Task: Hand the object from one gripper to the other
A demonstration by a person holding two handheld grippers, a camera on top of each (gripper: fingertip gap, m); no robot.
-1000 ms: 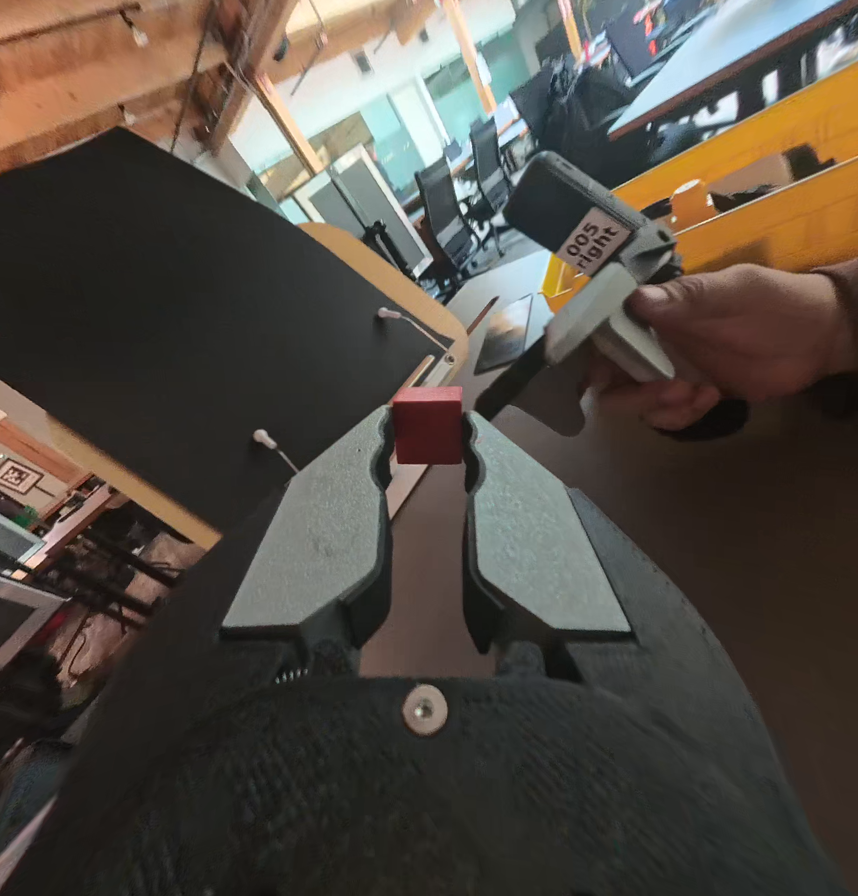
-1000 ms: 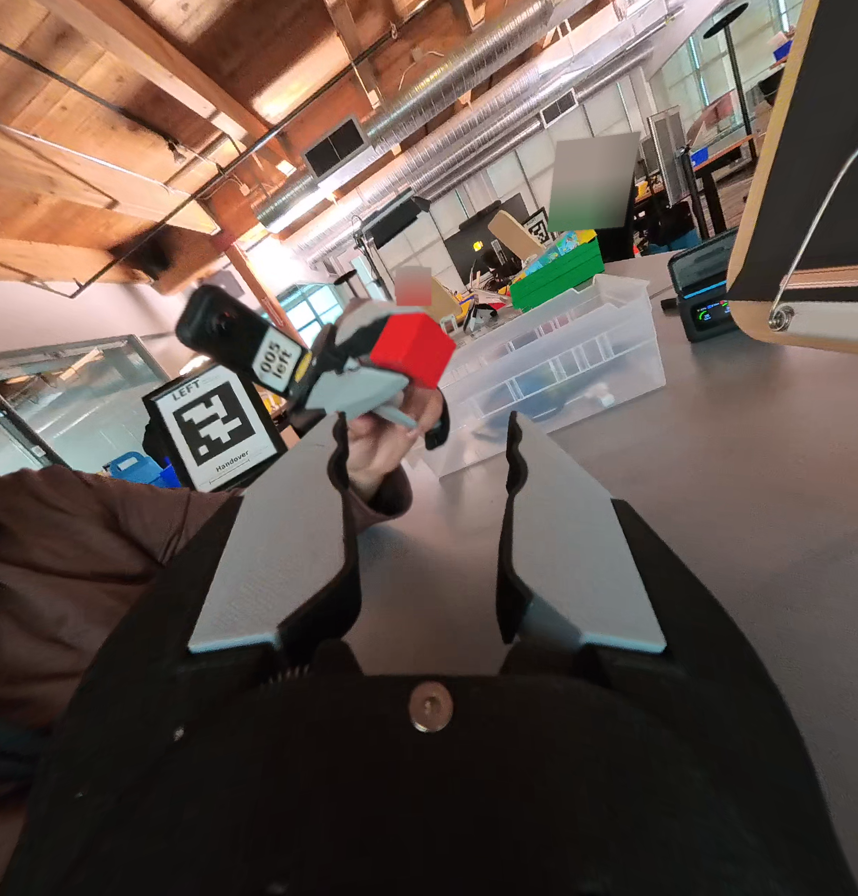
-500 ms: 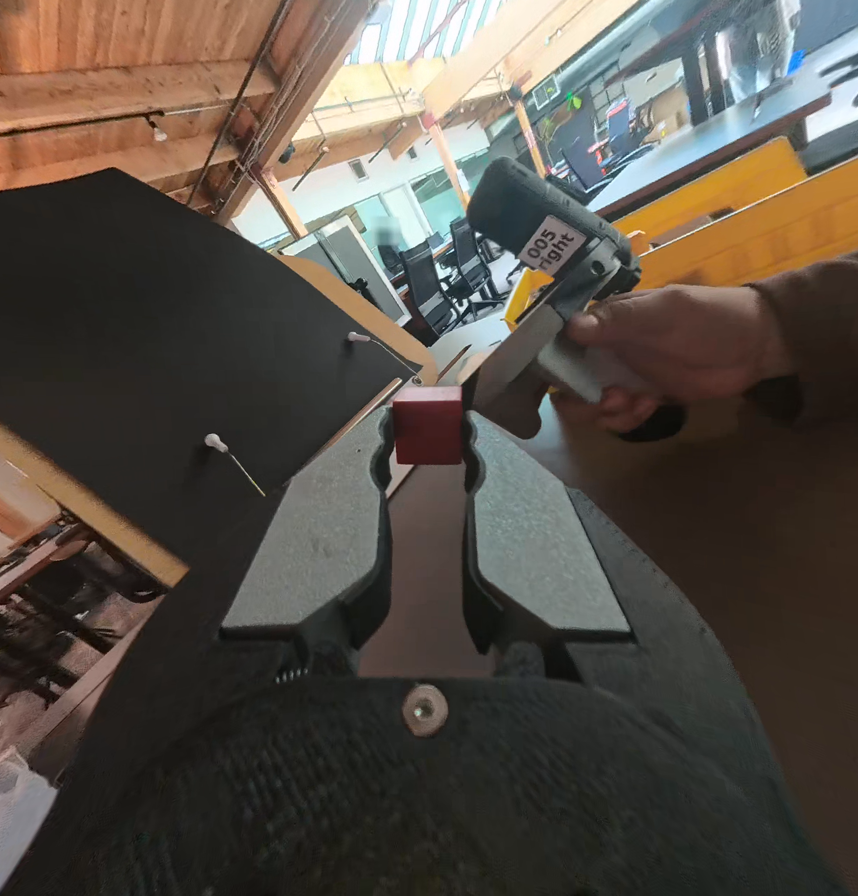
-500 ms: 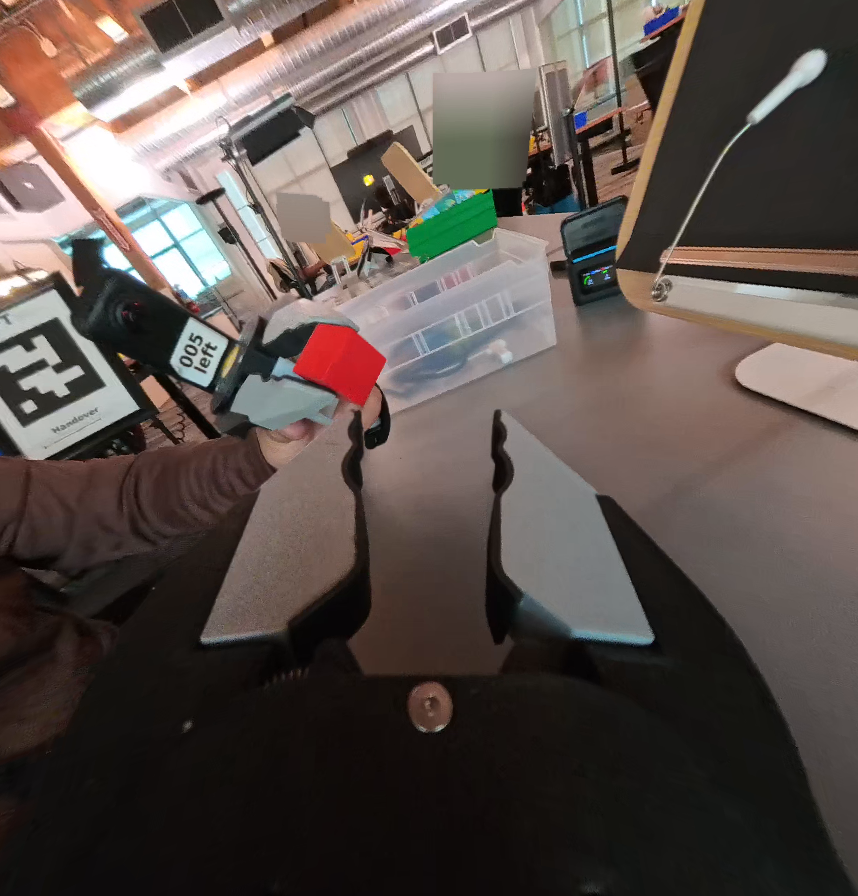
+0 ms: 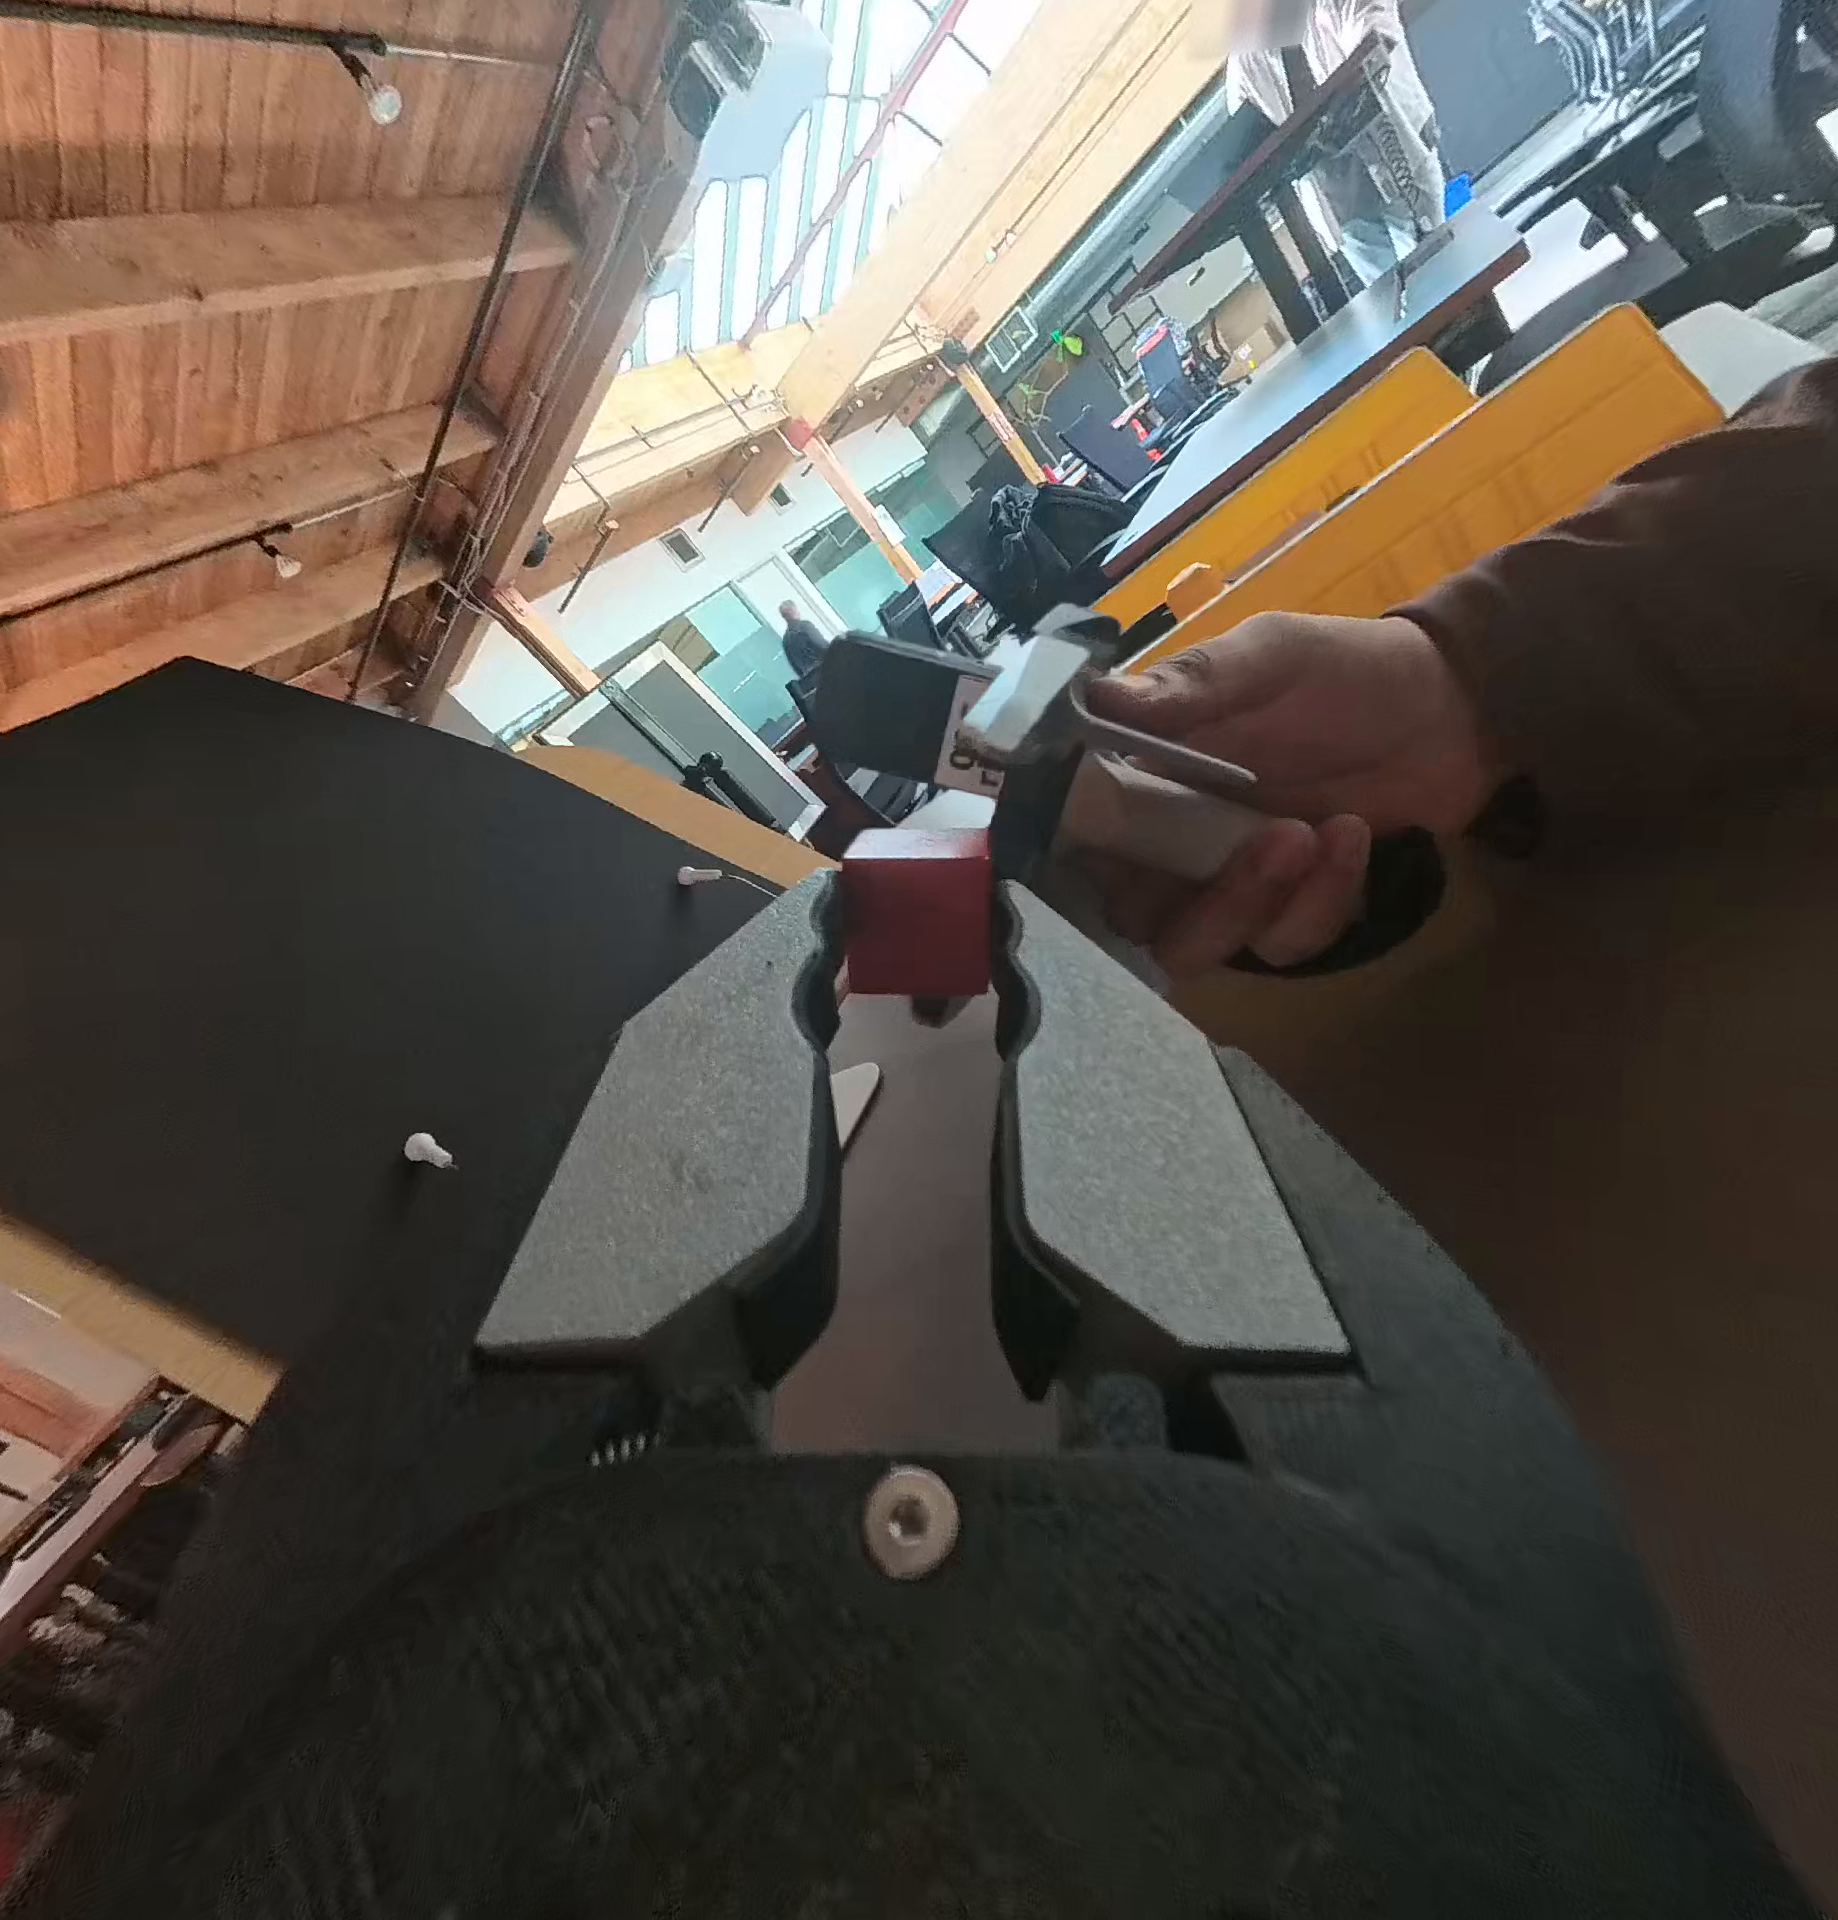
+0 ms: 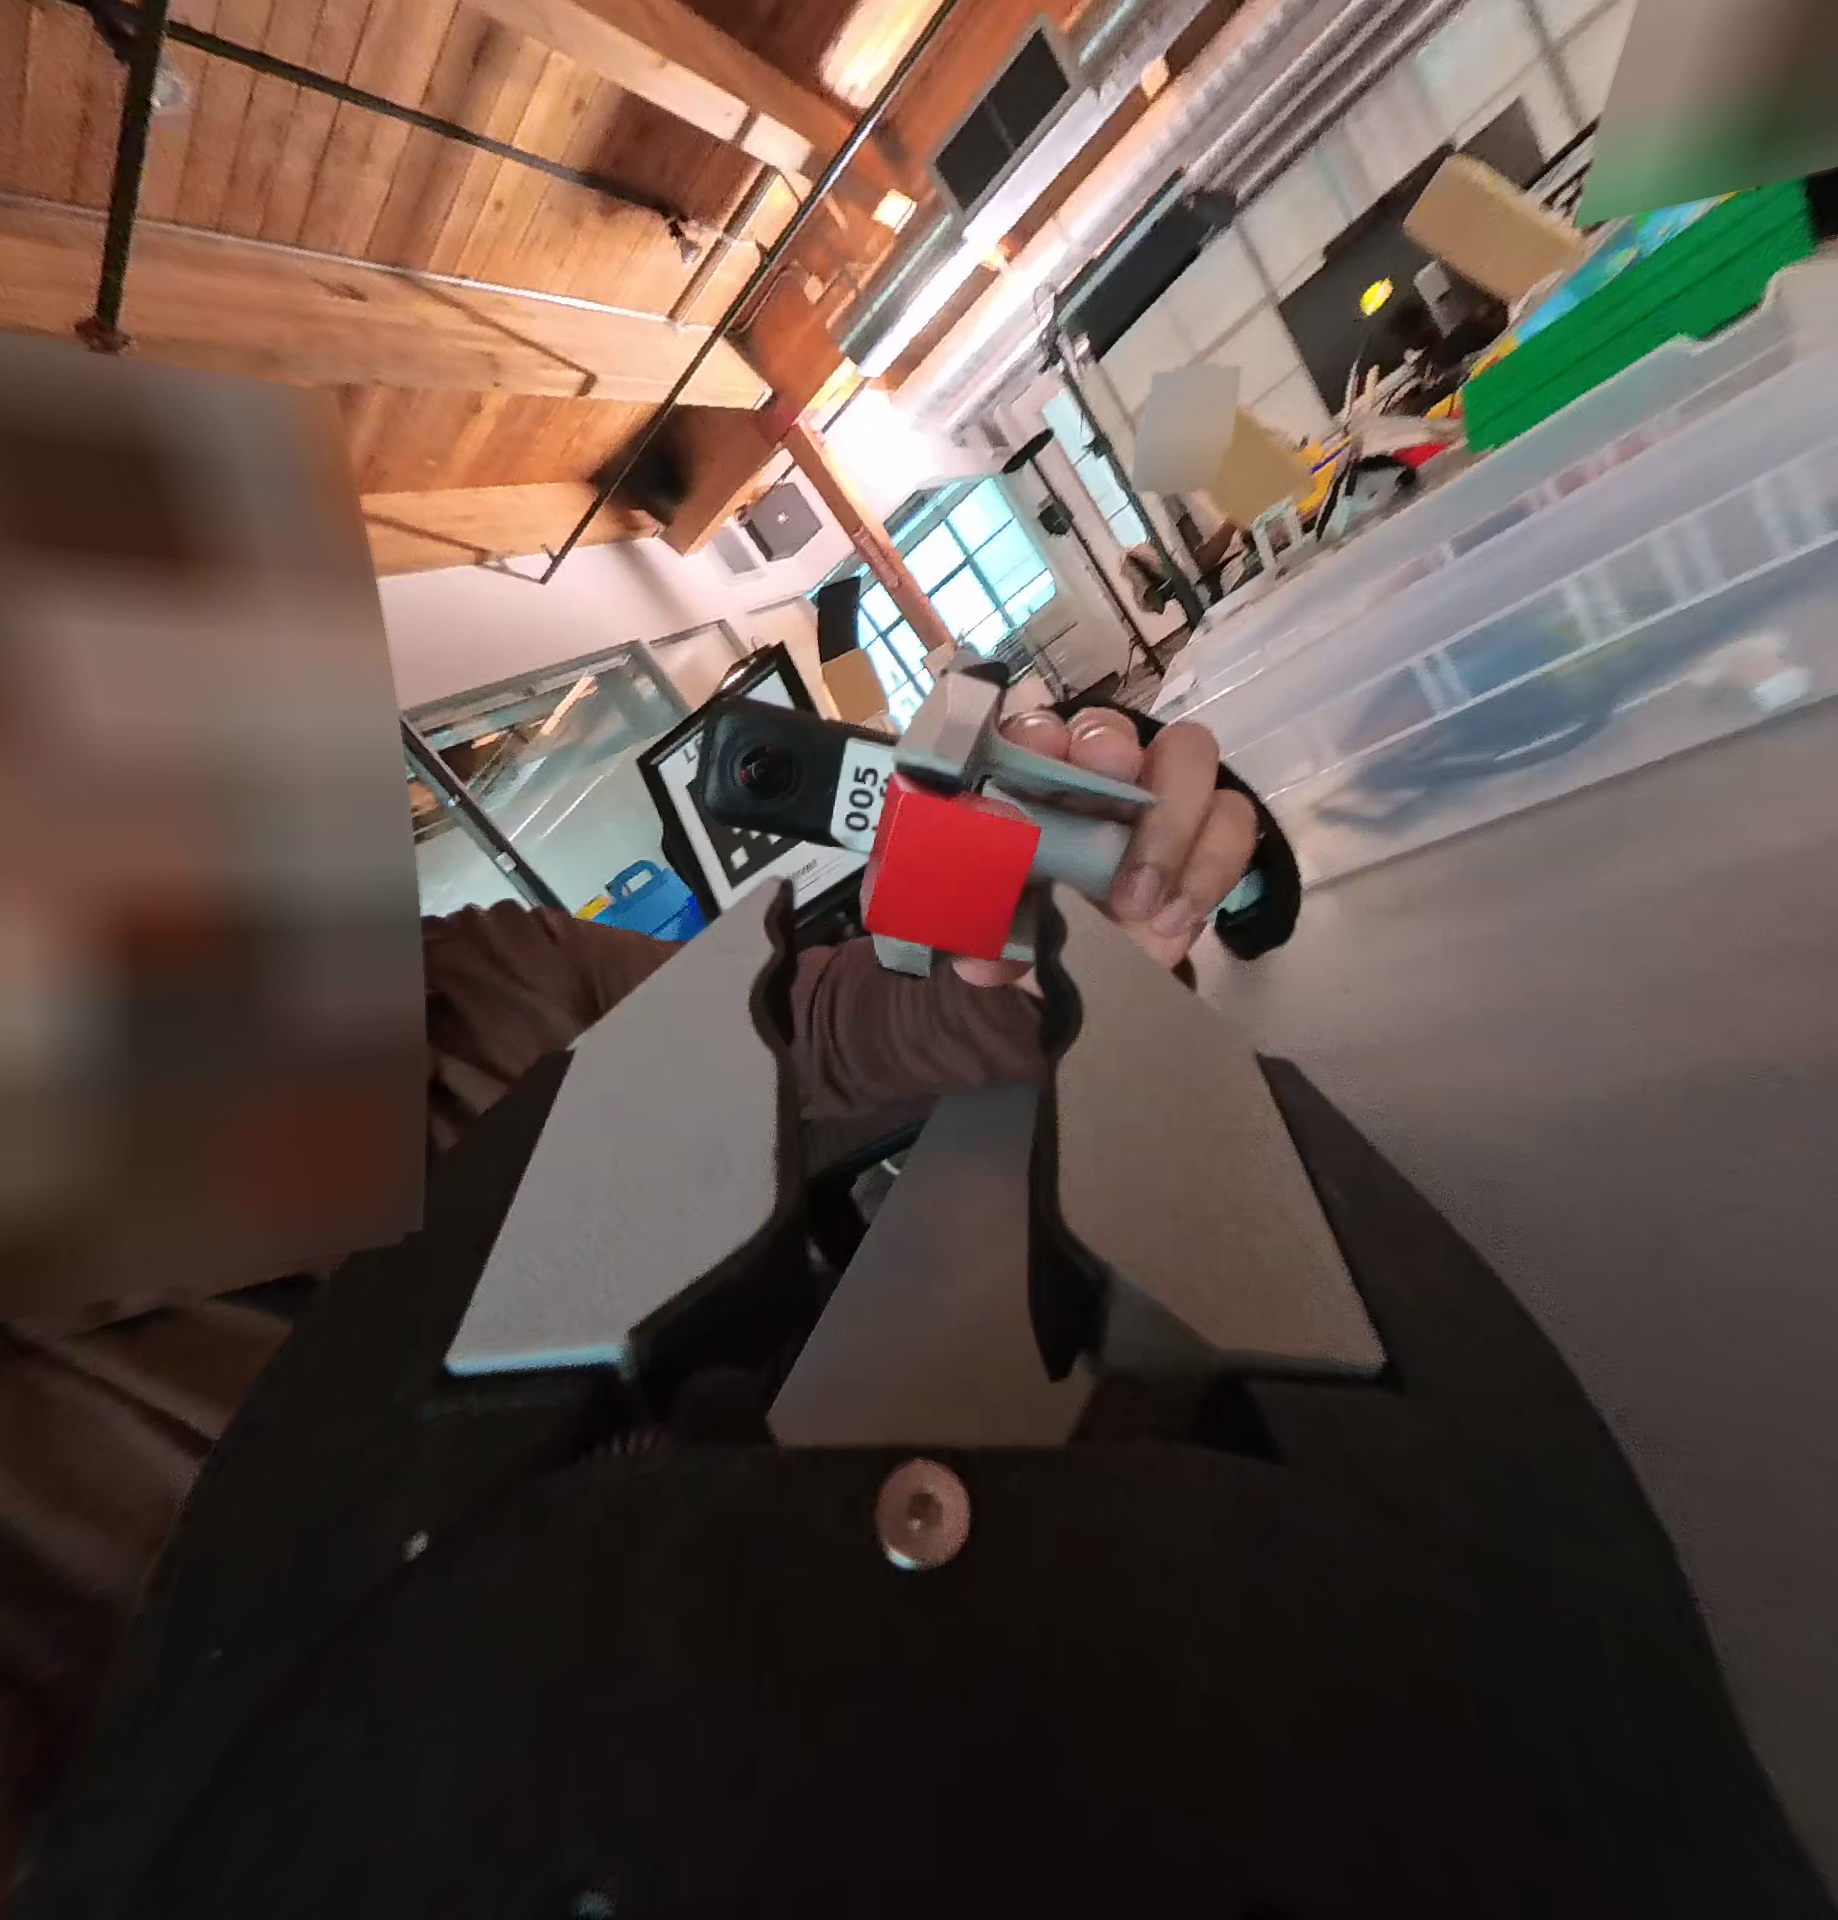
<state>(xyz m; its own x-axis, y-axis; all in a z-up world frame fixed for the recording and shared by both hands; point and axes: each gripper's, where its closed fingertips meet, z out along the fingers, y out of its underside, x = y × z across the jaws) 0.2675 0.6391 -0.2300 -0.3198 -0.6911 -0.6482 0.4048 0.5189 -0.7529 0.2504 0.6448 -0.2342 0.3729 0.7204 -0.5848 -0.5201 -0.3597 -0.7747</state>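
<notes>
A red cube (image 5: 917, 925) is clamped between the fingertips of my left gripper (image 5: 917, 940), which holds it in the air above the brown table (image 5: 1517, 1247). In the left wrist view the right gripper's grey fingers (image 5: 1034, 686) show just beyond the cube, held by a hand (image 5: 1310, 727). In the right wrist view my right gripper (image 6: 913, 925) is open. The cube (image 6: 946, 883) sits right at the mouth of its fingertips, with the left gripper's grey fingers (image 6: 962, 727) above and below it. I cannot tell whether the right fingers touch the cube.
A black board with white pegs (image 5: 271, 935) stands to the left. Yellow bins (image 5: 1414, 499) are behind the right hand. A clear plastic bin (image 6: 1569, 644) sits on the grey table (image 6: 1569, 1143), a black-and-white marker sign (image 6: 728, 842) behind the left gripper. Left and right tips are no more than a few centimetres apart.
The two grippers have come together and rolled. The cube, earlier well off from the right gripper's fingers, is now at their mouth. The left gripper has stayed shut on it.
</notes>
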